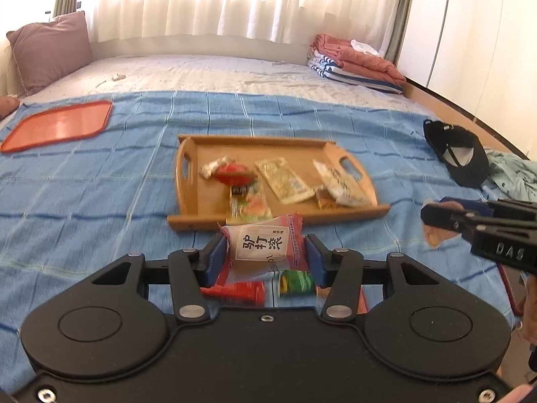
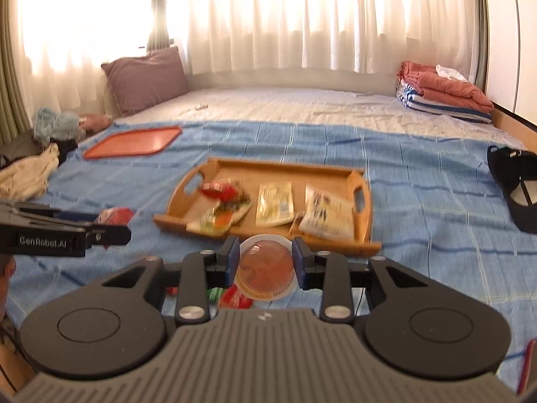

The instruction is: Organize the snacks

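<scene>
**Both grippers lift snacks over bed, wooden tray waits ahead**

Two hand-held grippers hang above a blue checked blanket (image 1: 84, 184), each w/ a snack pinched in its tongs. The left gripper (image 1: 265, 252) has its blue pads pressed on either side of a pink-and-white snack packet (image 1: 263, 247) printed w/ black characters, held clear of the blanket just on the near side of the wooden tray (image 1: 208, 208). The right gripper (image 2: 265, 262) has its tongs closed tight around a round jelly cup (image 2: 266, 268), clear dome facing out, also just short of the tray's near edge.

The tray sits mid-blanket, handles at both ends. Inside it: a red wrapped sweet (image 1: 231, 174) at the left end, a yellow flat packet (image 1: 285, 179) in the middle, a white packet (image 1: 339, 181) toward the right end. On the blanket nearer than the tray, under the left gripper, lie a red wrapper (image 1: 235, 292) and a green wrapper (image 1: 297, 282).

Beyond the tray to the left lies an orange tray (image 1: 60, 124), flat & bare. Right of the wooden tray, a black cap (image 1: 456, 151). Far behind, folded bedding (image 1: 355, 63) & a mauve pillow (image 1: 50, 50) by the curtains.
</scene>
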The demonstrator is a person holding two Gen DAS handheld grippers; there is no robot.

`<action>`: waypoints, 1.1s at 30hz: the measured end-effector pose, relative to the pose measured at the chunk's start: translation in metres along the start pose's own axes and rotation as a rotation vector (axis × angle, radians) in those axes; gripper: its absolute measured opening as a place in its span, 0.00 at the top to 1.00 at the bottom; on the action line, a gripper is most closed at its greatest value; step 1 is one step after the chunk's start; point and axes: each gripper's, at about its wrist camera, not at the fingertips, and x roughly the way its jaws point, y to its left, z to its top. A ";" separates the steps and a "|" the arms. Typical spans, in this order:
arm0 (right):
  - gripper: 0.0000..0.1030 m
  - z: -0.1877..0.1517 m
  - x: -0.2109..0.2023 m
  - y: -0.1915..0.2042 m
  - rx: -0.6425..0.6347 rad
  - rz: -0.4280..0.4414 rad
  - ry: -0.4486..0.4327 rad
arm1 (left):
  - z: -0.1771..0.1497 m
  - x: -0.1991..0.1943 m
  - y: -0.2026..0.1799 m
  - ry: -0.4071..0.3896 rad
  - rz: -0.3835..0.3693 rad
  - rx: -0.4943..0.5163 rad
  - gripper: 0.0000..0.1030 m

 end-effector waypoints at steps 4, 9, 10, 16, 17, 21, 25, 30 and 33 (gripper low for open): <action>0.63 0.029 0.007 -0.011 0.028 -0.001 -0.011 | 0.030 0.008 -0.001 -0.004 0.015 0.000 0.53; 0.63 0.056 0.035 -0.020 0.048 0.016 0.002 | 0.060 0.039 0.001 0.008 0.039 -0.003 0.53; 0.63 0.059 0.043 -0.022 0.057 0.022 0.008 | 0.064 0.049 0.002 0.018 0.043 -0.010 0.53; 0.63 0.063 0.102 -0.026 0.090 0.053 0.053 | 0.072 0.110 0.013 0.064 0.061 -0.050 0.53; 0.63 0.062 0.114 -0.028 0.100 0.055 0.068 | 0.072 0.120 0.014 0.066 0.068 -0.049 0.53; 0.63 0.054 0.159 -0.029 0.125 0.055 0.115 | 0.070 0.157 0.019 0.076 0.077 -0.042 0.53; 0.63 0.044 0.196 -0.029 0.149 0.050 0.157 | 0.064 0.190 0.022 0.091 0.080 -0.033 0.53; 0.62 0.032 0.234 -0.031 0.161 0.035 0.199 | 0.054 0.226 0.029 0.122 0.083 -0.043 0.53; 0.62 0.026 0.247 -0.031 0.158 0.031 0.211 | 0.050 0.236 0.028 0.111 0.087 -0.018 0.53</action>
